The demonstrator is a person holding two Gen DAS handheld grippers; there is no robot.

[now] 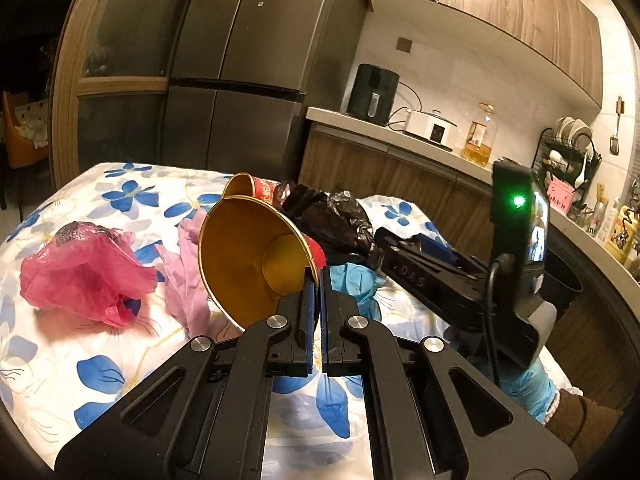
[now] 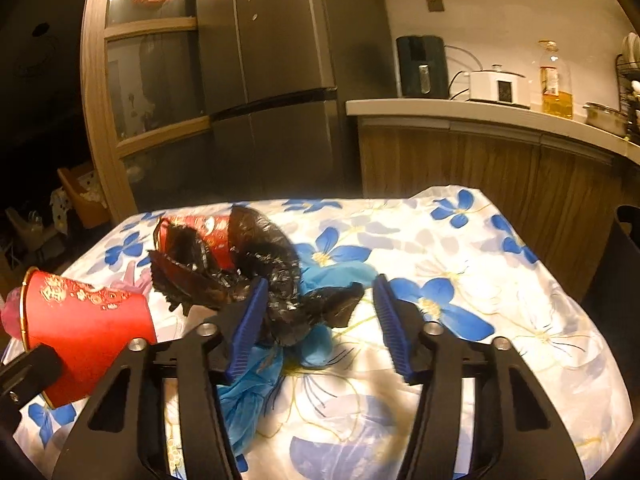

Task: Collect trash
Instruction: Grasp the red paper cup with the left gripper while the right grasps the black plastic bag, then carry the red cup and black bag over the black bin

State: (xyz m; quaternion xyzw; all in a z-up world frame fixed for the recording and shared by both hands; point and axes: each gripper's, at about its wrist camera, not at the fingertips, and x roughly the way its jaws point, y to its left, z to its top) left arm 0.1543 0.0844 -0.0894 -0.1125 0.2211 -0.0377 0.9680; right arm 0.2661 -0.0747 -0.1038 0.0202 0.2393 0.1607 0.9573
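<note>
Red paper cup (image 1: 256, 256) pinched by its rim in the shut left gripper (image 1: 318, 280), lifted off the bench (image 2: 520, 280) for binning. Right gripper (image 2: 320, 312) half open, jaws straddling black bag (image 2: 280, 292) mid-bench, not yet clamped.

Both grippers: black linkage frames, silver pivot screws, ribbed blue pads (image 2: 245, 328). Hand wears blue glove (image 1: 524, 388). Brown sleeve (image 1: 580, 424).

A home kitchen: a tall steel fridge (image 1: 240, 60), wood wall cabinets (image 1: 500, 8), a counter (image 2: 460, 110) with air fryer (image 1: 372, 88), cooker (image 2: 498, 86) and oil bottle (image 2: 556, 80), a dish rack (image 1: 566, 152).
</note>
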